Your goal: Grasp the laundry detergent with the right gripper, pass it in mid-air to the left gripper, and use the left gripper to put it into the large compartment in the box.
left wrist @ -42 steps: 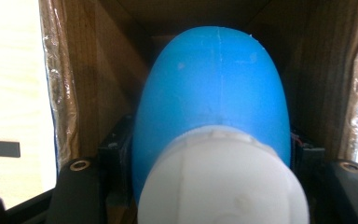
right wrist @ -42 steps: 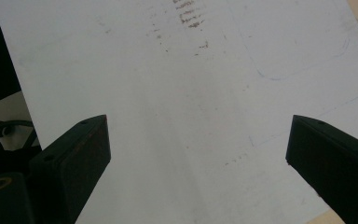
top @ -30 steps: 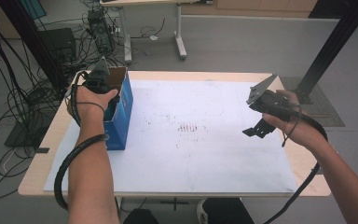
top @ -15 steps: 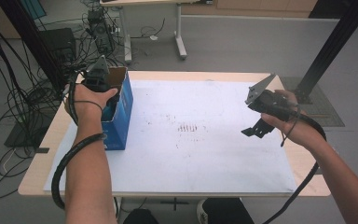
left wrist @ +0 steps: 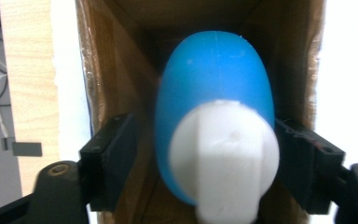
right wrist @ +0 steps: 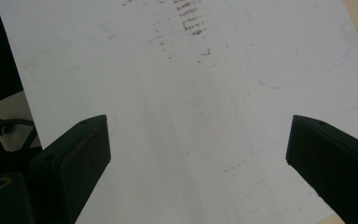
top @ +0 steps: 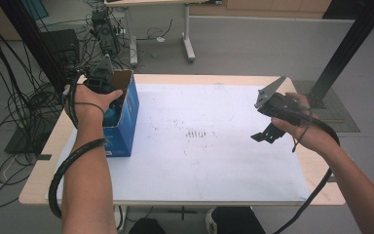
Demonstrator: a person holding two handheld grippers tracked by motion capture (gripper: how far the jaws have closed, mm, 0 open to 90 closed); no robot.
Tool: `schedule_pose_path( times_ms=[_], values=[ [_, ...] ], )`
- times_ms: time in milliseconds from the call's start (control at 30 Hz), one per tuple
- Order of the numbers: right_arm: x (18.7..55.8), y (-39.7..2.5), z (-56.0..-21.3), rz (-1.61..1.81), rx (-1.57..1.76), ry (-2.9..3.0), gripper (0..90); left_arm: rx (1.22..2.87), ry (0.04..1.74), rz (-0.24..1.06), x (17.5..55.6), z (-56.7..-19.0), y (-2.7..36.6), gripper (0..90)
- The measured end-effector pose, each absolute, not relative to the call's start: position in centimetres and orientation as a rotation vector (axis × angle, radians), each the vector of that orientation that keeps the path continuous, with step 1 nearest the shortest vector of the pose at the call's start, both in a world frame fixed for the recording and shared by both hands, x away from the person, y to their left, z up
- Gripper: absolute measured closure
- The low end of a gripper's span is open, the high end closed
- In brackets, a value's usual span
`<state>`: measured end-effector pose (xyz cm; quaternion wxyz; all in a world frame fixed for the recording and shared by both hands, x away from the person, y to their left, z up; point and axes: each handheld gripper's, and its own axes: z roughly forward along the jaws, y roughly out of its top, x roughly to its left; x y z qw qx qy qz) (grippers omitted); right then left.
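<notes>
Left gripper: mine, held over the open top of the blue cardboard box at the table's left edge, jaws pointing down into it. Jaws closed onto a blue and white egg-shaped object, one pad against each flank.

Object position: inside the mouth of the box, brown inner walls around it on all sides in the left gripper view.

Object axis: long axis runs along my jaws, into the box. White end faces the camera, blue rounded end points deeper in.

Hard to make out: the object's near end is blurred and cut by the bottom of the frame; I cannot tell what the white part is. Box bottom lies in shadow. In the high view my left hand and gripper cover the box opening, so the object is hidden there.

Right gripper: mine, jaws spread wide with nothing between them, held in the air above the white paper sheet on the table's right side.

Paper: faint brown smudges near its middle.

Table: light wood edge showing around the sheet.
</notes>
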<state>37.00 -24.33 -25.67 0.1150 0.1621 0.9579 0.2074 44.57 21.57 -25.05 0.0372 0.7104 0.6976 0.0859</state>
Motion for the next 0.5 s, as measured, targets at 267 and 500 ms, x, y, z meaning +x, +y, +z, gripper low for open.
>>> schedule_pose_path(
  times_ms=[267,500],
  values=[
    [36.9,-23.5,-25.1,0.613,0.45,2.805,6.3,2.191,2.092,0.291,44.0,-22.5,21.1,22.6],
    [37.1,-23.4,-25.1,0.605,0.46,2.807,6.3,2.226,2.015,0.341,43.3,-20.6,20.1,19.9]
  ],
)
